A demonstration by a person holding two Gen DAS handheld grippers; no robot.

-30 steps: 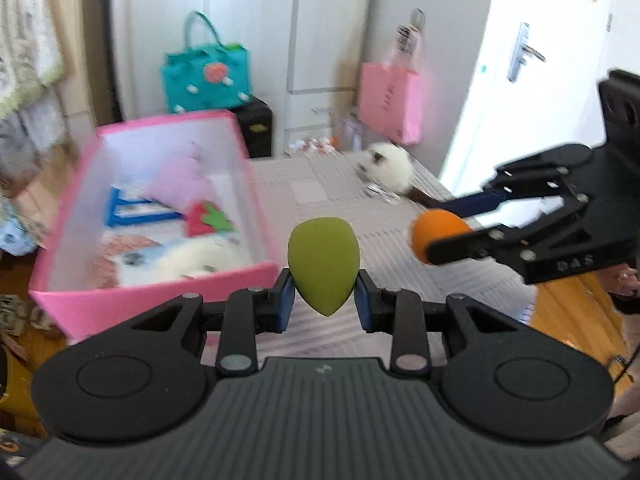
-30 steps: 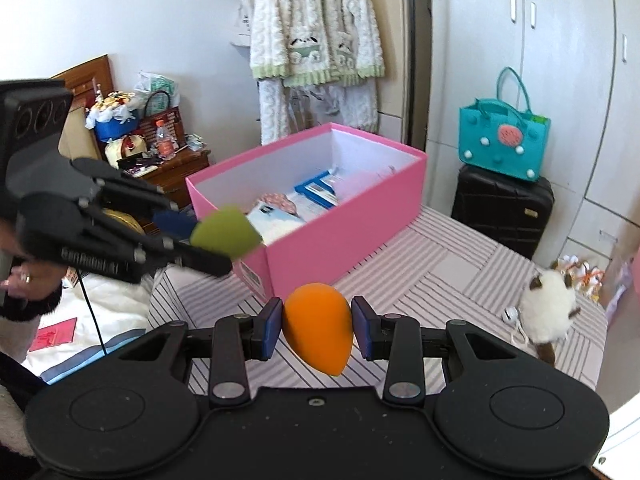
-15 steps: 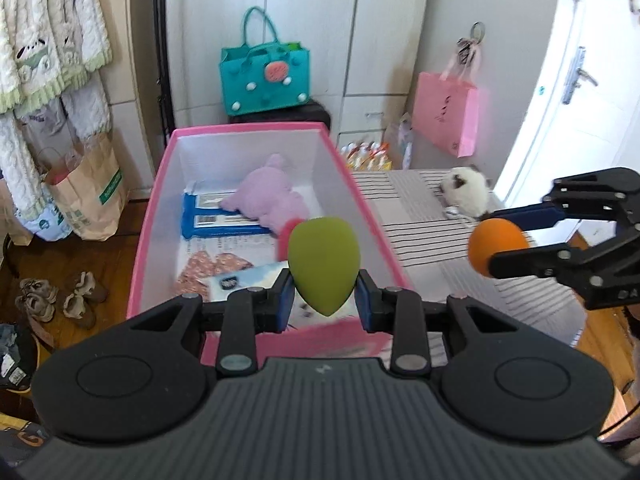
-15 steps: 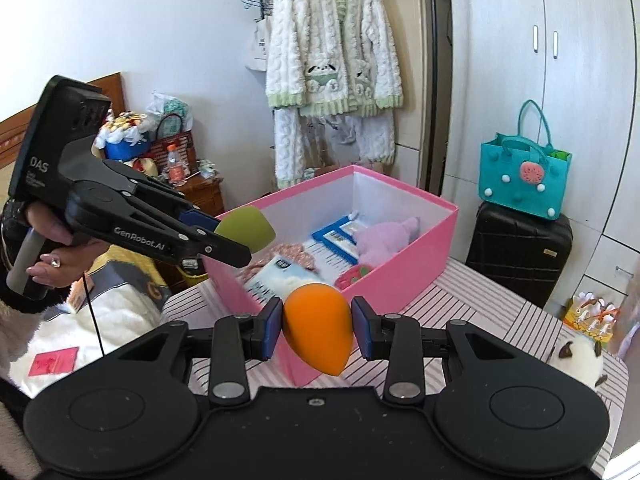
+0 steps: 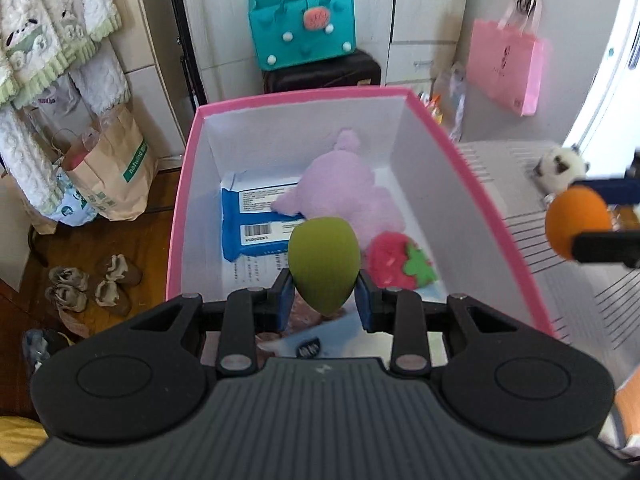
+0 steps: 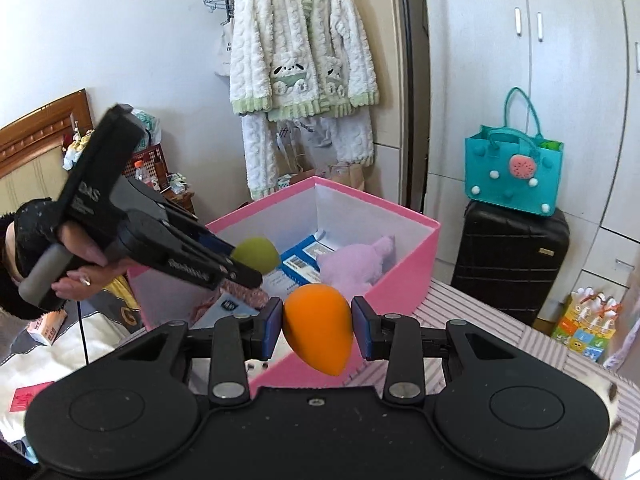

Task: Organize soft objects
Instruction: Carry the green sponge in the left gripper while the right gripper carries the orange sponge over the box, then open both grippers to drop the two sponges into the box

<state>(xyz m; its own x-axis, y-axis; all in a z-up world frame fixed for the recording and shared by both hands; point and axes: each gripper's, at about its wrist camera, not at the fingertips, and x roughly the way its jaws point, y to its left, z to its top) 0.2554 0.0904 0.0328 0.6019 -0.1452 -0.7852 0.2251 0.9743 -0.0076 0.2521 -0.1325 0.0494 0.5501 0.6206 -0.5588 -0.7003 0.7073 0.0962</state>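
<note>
My left gripper (image 5: 324,304) is shut on a green egg-shaped sponge (image 5: 323,264) and hangs over the open pink box (image 5: 476,188). In the right wrist view the same green sponge (image 6: 256,255) sits above the box's near left wall. My right gripper (image 6: 318,326) is shut on an orange egg-shaped sponge (image 6: 318,328), just short of the pink box (image 6: 404,268) on its table side. Inside the box lie a lilac plush (image 5: 344,188), a red strawberry toy (image 5: 398,258) and a blue packet (image 5: 256,220). A small white and brown plush (image 5: 558,168) rests on the striped table.
A black suitcase (image 6: 514,264) carrying a teal bag (image 6: 512,176) stands behind the table. A pink paper bag (image 5: 506,72) hangs on the right. Paper bags (image 5: 110,172) and slippers (image 5: 92,284) are on the floor to the left of the box. A person's hand (image 6: 80,264) holds the left gripper.
Both grippers moved toward the pink box with their sponges. The left one went from beside the box to over its inside and tilted further down. The right one came up to the box's side.
</note>
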